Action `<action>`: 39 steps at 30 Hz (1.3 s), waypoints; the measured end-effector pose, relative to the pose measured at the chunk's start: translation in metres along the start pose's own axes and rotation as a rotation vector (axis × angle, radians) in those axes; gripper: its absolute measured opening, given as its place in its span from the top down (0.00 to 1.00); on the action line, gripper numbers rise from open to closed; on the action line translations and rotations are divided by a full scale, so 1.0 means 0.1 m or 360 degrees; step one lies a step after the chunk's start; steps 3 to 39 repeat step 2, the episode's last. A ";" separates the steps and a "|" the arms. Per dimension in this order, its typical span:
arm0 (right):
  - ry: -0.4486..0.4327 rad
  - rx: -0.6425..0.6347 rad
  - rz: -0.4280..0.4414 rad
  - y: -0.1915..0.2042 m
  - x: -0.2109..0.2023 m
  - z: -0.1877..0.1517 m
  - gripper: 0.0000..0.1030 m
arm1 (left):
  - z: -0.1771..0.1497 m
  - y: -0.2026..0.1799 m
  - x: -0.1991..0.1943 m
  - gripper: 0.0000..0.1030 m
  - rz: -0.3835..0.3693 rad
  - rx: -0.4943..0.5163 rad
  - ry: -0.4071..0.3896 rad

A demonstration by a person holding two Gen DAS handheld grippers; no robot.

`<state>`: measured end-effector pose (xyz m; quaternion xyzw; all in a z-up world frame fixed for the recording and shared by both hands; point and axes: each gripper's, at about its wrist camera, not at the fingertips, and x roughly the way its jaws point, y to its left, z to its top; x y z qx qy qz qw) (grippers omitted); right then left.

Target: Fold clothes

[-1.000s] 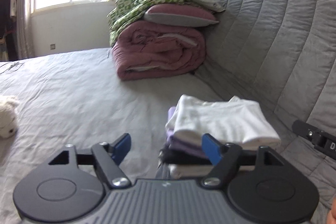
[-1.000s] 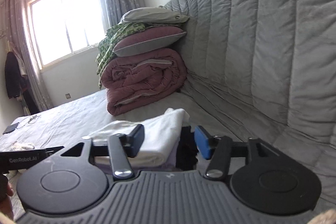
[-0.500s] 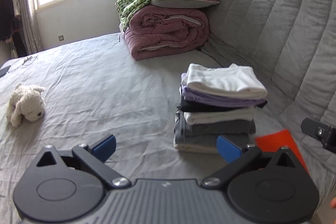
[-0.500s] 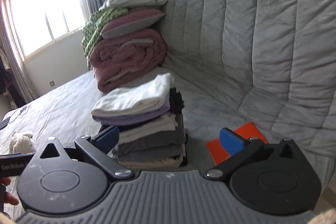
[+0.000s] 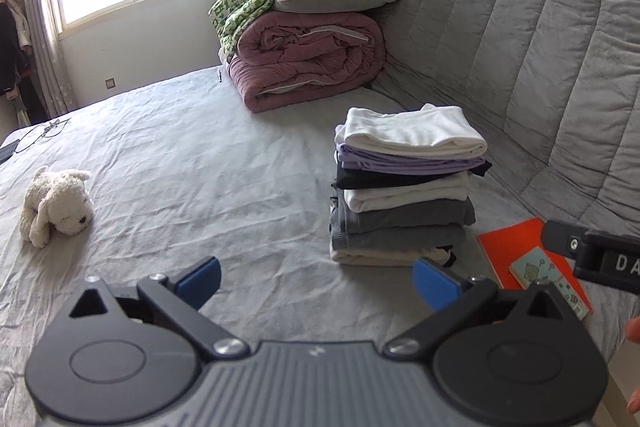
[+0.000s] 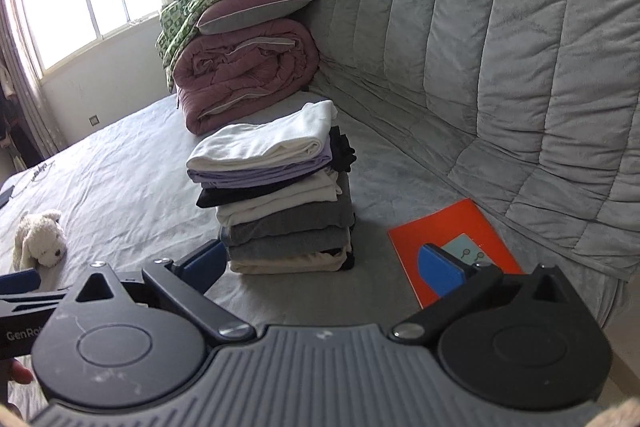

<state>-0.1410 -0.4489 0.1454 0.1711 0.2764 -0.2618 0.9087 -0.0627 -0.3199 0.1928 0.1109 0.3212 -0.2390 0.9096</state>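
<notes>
Right now both claws are sitting spread wide with nothing between the pads: left claw (image 5: 316,281) and right claw (image 6: 328,267) are both released and hovering over the bed (image 5: 200,155).

The stack of folded clothes (image 5: 404,187) is standing just ahead of the left claw and off to its right; for the right claw it is sitting directly ahead, nearer the left pad. Neither claw is touching it.

Risks as I'm reading them:
- The stack is tall and standing on a soft mattress, and the upper layers are overhanging the lower ones on one side. Any nudge from a pad, or pressing on the bed close by, is likely tipping it.
- The black garment (image 6: 344,151) is bulging out at the back edge, so a snag there is dragging the layers above it.
- The orange book (image 6: 452,247) is lying flat under the right claw's right pad, close to the bed's edge. A sweep that way is pushing it off.
- The plush dog (image 5: 56,201) is lying well off to the left, no concern.
- No unfolded garment is showing in either view, so I cannot tell what is left to fold.
</notes>
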 end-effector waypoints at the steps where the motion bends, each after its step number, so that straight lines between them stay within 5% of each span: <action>1: 0.0005 -0.0003 -0.0008 0.01 -0.01 -0.02 0.00 | -0.02 0.01 -0.01 0.01 0.0000 -0.0003 -0.0003; 39: 0.0010 -0.0005 -0.0013 0.02 -0.01 -0.03 0.00 | -0.03 0.02 -0.02 0.01 -0.0001 -0.0007 -0.0006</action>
